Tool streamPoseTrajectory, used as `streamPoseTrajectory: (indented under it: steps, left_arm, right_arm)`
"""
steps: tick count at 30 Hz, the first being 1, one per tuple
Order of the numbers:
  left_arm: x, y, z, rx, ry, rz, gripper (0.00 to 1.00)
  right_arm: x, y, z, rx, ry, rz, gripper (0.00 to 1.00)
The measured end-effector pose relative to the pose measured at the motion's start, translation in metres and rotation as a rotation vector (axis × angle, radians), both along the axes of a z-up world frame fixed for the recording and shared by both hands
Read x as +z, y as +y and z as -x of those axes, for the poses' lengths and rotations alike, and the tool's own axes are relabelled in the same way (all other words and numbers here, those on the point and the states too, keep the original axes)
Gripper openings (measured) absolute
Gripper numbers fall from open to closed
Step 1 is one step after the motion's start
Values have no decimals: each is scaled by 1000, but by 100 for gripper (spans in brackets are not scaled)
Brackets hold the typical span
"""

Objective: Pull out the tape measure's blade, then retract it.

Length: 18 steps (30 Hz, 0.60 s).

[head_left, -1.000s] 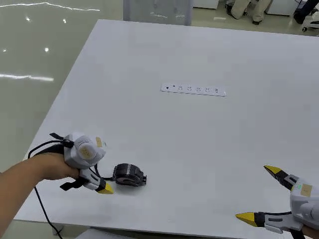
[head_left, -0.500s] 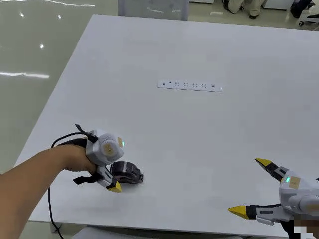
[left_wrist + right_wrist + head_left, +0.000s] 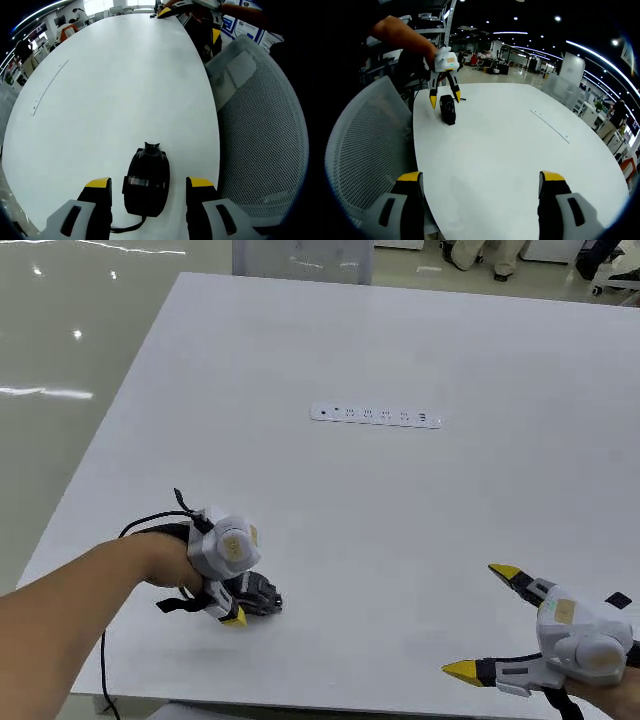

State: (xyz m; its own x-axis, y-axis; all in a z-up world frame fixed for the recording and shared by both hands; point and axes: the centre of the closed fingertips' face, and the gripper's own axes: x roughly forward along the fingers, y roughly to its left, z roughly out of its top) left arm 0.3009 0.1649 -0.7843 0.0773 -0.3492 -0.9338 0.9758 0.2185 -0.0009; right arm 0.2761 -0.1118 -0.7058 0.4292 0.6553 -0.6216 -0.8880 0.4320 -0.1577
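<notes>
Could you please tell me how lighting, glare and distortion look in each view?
Head view: even light on the white table, streaks of glare on the glossy floor. Left gripper view: fisheye bows the table's edge; the tape measure is sharp. Right gripper view: dark ceiling with bright lamps, table bulging round.

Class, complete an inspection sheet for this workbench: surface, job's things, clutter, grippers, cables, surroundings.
Surface: white table, bare apart from the items below.
Job's things: black tape measure near the front left corner, blade in.
Clutter: power strip lying flat mid-table.
Grippers: left hand-held gripper open, jaws straddling the tape measure with gaps either side; right hand-held gripper open, empty, near the front right edge.
Cables: black cable looping back from the left hand-held gripper.
Surroundings: mesh chair beside the table; glossy floor.
</notes>
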Motion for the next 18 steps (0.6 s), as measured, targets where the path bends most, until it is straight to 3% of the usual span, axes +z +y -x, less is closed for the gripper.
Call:
streamPoseTrajectory:
  steps: [3, 9, 14, 18]
  left_arm:
    - [0, -1, -3, -9, -12, 0, 51]
    - [-5, -1, -2, -22, 2, -18, 48]
    - [-4, -2, -3, -35, 0, -22, 35]
    - [-4, -2, -2, -44, 9, -25, 34]
  right_arm:
    - [-1, 4, 0, 9, 3, 0, 97]
    - [-4, 9, -1, 19, 9, 6, 95]
    - [-4, 10, -3, 20, 10, 4, 94]
    - [-4, 10, -3, 16, 12, 3, 94]
